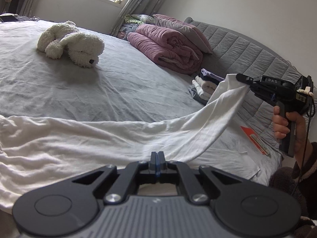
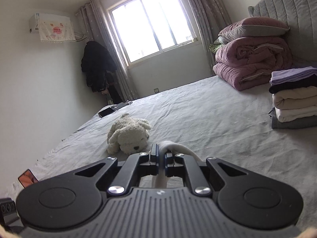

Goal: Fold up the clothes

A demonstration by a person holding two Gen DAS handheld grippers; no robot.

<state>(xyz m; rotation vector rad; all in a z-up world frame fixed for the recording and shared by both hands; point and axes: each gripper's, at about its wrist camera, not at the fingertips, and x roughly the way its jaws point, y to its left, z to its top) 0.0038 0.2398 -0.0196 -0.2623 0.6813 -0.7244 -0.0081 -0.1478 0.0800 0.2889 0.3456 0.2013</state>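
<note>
The right tool (image 1: pixel 246 79) pinches a corner of the white garment (image 1: pixel 99 136) and holds it lifted off the bed (image 1: pixel 99 87); the rest lies spread across the sheet. The left tool (image 1: pixel 158 154) is closed at the garment's near edge, though whether it grips cloth I cannot tell.

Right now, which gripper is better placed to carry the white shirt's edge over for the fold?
Right gripper: it holds the white shirt lifted off the bed; left gripper sits low, shut.
</note>
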